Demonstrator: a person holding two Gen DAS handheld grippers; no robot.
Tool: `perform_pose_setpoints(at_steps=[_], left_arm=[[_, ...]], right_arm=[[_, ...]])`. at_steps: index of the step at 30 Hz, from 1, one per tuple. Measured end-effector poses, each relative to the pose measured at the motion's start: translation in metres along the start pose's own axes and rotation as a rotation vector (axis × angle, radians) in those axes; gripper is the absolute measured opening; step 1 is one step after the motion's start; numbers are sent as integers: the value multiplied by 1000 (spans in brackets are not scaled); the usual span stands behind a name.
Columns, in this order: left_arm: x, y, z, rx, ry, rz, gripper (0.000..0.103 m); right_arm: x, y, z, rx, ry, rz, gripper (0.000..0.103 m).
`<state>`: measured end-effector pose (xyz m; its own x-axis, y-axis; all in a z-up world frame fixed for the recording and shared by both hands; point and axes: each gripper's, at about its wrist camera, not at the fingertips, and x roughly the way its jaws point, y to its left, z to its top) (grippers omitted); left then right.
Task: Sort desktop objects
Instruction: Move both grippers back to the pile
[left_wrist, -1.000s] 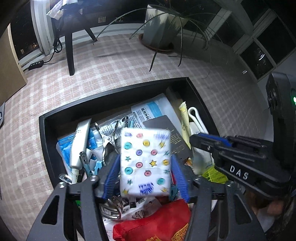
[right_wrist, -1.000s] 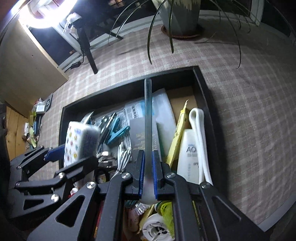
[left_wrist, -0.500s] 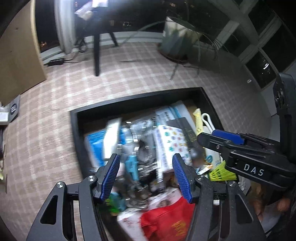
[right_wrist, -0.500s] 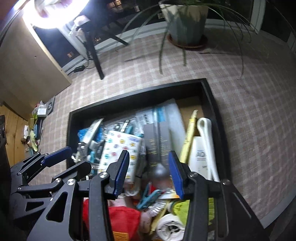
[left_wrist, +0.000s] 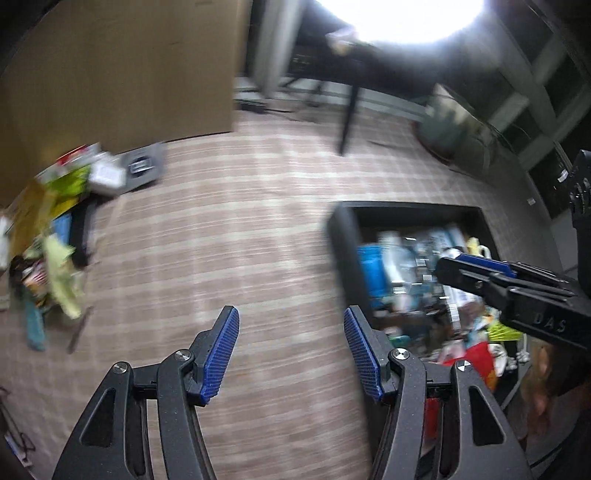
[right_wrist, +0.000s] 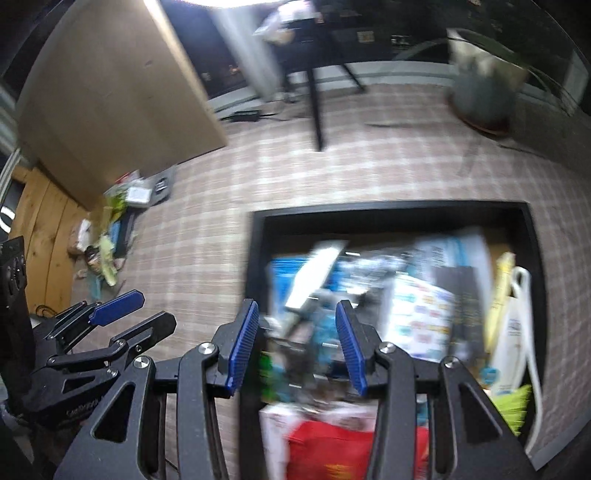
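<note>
1. Your left gripper (left_wrist: 291, 354) had its jaws standing wide, nothing between the blue pads, only bare checked cloth (left_wrist: 229, 243) under them.
2. Your right gripper (right_wrist: 295, 347) had just been opening; its jaws stood well apart and gripped nothing. The clutter seen through the gap lay below in the tray, not between the pads.
3. The black tray (right_wrist: 255, 258) was already loaded: a dotted white box (right_wrist: 421, 317), a red pouch (right_wrist: 325, 443) at its near end, a white bottle (right_wrist: 513, 332) along its right wall. Blur hid the finer detail.
4. The relation that counted: the unsorted pile (left_wrist: 48, 240) lay at about 9 o'clock from your left jaws, well apart, at the far left edge of the cloth. In the right wrist view the same pile (right_wrist: 107, 240) sat at about 10 o'clock.
5. The tray (left_wrist: 340, 236) sat at about 2 o'clock from your left jaws, near.
6. Your left hand was probably the nearer one to the pile; the right hung over the tray.
7. I could not tell which pile item came next, nor its long axis.
8. Likely step: reach left for another pick.
</note>
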<state>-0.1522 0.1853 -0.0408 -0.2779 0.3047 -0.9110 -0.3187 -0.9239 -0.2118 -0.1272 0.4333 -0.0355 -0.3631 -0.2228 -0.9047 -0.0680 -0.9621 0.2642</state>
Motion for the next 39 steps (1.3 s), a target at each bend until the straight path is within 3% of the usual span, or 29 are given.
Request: perform_pose_setpoints(at_steps=[12, 23, 32, 39], left_arm=[[-35, 172, -15, -202, -31, 102, 57], [-39, 318, -37, -499, -68, 121, 54], [-12, 348, -43, -578, -61, 62, 54], [2, 354, -37, -586, -59, 51, 54]], right_arm=[[42, 153, 24, -151, 43, 87, 43], [78, 282, 49, -248, 73, 234, 43], [130, 390, 59, -417, 168, 278, 43], [189, 421, 63, -422, 289, 273, 39]])
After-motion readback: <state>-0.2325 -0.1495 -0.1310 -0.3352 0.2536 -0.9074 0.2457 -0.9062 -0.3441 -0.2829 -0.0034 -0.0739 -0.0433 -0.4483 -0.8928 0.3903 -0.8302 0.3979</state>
